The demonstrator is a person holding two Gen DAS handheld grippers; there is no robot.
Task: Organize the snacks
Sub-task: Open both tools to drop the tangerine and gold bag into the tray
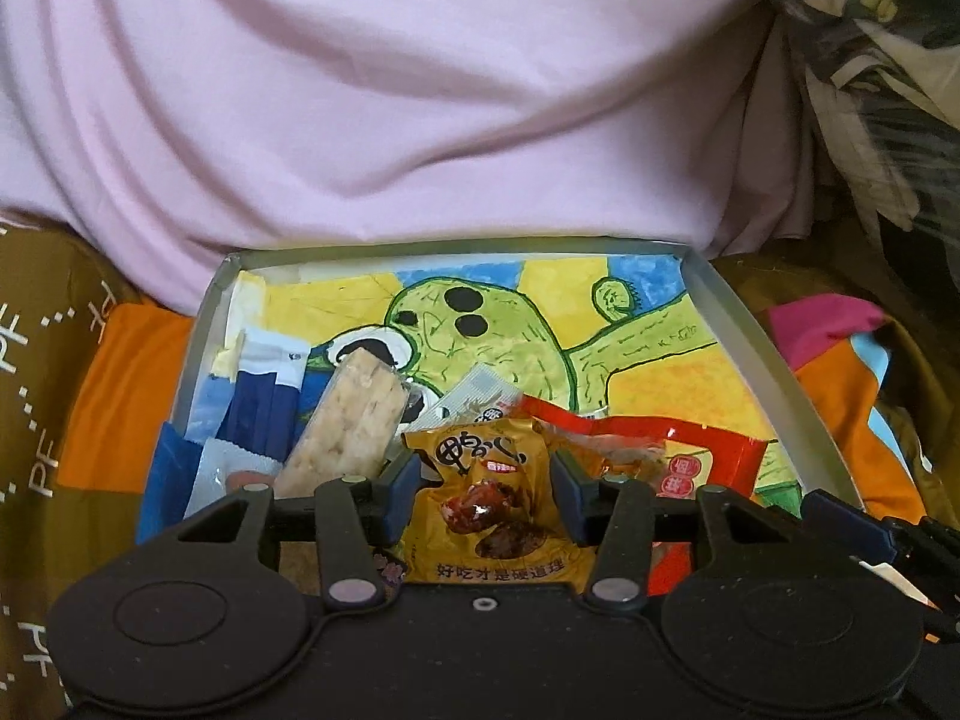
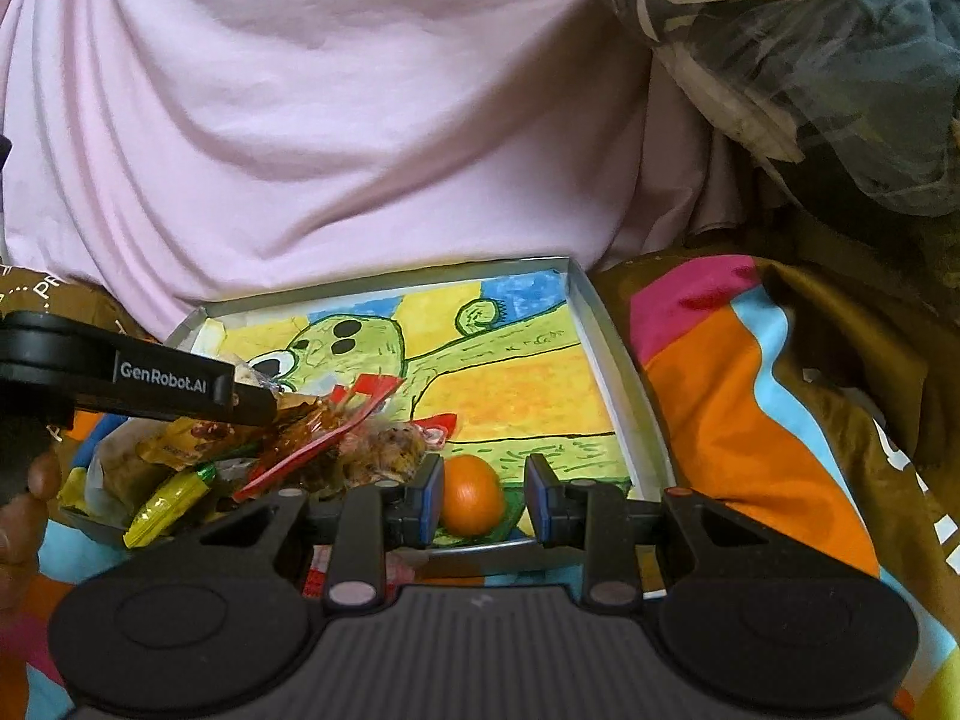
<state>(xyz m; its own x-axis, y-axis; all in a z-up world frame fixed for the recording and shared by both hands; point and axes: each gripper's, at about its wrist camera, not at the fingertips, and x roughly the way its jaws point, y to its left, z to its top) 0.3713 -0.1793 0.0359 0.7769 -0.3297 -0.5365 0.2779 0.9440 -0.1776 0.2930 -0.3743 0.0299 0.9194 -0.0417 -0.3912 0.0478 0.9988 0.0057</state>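
1. A shallow box (image 1: pixel 741 324) with a child's drawing of a green creature on its floor lies on a colourful bedspread (image 2: pixel 750 420), and it already holds several snacks.
2. Along its near left side sit blue packets (image 1: pixel 258 414), a cracker bar (image 1: pixel 348 420) in clear wrap, a white sachet (image 1: pixel 474 396) and a red packet (image 1: pixel 708 450).
3. The left claw (image 1: pixel 483 492) has its jaws apart on either side of a yellow packet (image 1: pixel 486 498) at the box's near edge; whether the pads press it I cannot tell.
4. The right claw (image 2: pixel 485 501) stands with jaws apart around a small orange ball (image 2: pixel 471 495), touching it on the left side only.
5. Left of the box, a pile of loose snacks (image 2: pixel 180 480) waits in a dark tray, so sorting looks roughly half done.
6. The far and right parts of the box are bare.
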